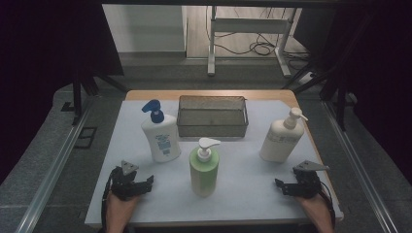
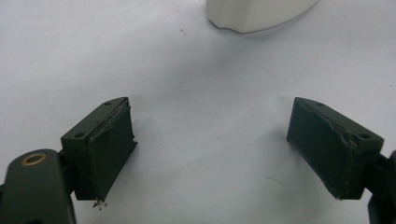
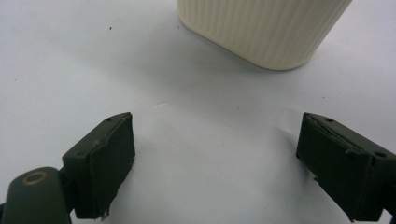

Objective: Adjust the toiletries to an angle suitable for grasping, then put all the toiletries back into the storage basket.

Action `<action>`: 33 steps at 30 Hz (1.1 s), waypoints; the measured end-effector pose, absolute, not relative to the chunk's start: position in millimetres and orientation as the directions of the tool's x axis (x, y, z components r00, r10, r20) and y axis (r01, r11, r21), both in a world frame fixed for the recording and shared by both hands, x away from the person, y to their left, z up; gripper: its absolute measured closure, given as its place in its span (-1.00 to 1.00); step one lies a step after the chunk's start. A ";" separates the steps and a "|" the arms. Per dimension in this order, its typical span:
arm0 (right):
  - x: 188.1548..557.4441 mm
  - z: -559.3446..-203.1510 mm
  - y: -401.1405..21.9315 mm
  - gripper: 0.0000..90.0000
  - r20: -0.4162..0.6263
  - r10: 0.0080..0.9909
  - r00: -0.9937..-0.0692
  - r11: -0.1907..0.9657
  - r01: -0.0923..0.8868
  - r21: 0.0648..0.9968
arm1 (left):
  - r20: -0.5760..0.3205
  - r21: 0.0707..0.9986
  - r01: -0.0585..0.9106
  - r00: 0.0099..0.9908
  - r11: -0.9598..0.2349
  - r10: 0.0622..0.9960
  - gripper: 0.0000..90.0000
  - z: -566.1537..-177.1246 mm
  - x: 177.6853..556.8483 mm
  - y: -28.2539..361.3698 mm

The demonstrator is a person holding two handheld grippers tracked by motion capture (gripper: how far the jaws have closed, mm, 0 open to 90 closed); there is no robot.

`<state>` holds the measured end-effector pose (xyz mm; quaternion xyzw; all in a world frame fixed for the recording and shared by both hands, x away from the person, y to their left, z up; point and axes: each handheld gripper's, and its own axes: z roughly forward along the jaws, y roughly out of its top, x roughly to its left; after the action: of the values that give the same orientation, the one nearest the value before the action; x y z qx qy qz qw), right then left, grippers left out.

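Note:
Three pump bottles stand on the white mat [image 1: 243,179]: a white one with a blue pump [image 1: 160,138] at the left, a green one with a white pump [image 1: 204,170] in the middle front, and a cream one [image 1: 281,141] at the right. My left gripper [image 1: 148,182] rests low near the front left with its jaws open and nothing between them; the left gripper view shows the same left gripper [image 2: 210,135] with a white bottle base [image 2: 257,14] ahead. My right gripper [image 1: 280,186] rests at the front right, open and empty. Beyond the right gripper [image 3: 215,135] stands the cream bottle's ribbed base [image 3: 266,32].
A grey wire-mesh basket [image 1: 212,127] sits at the back middle of the mat, behind the green bottle. The wooden table edge [image 1: 209,94] runs behind it. Metal rails flank the table on both sides.

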<state>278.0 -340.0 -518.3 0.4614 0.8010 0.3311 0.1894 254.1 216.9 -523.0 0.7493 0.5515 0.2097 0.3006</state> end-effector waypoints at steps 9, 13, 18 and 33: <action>278.1 -518.2 -339.8 -0.75 0.001 0.864 -0.503 0.357 0.614 0.704 | -0.027 0.681 0.703 0.303 -0.204 0.953 -0.68 -523.3 254.5 217.7; 278.1 -518.3 -339.8 -0.75 0.001 0.864 -0.503 0.357 0.614 0.704 | -0.030 0.681 0.704 0.304 -0.203 0.952 -0.68 -523.4 254.7 218.2; 278.1 -518.3 -339.8 -0.75 0.000 0.864 -0.503 0.357 0.614 0.704 | -0.032 0.680 0.705 0.303 -0.202 0.952 -0.68 -523.5 254.8 218.3; 277.8 -517.8 -339.6 -0.74 -0.002 0.863 -0.505 0.359 0.612 0.705 | -0.034 0.679 0.706 0.304 -0.201 0.952 -0.69 -523.4 255.0 218.6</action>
<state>277.8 -339.6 -517.8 0.4598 0.8021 0.3302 0.1905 255.0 218.6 -523.4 0.7480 0.5541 0.2025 0.3040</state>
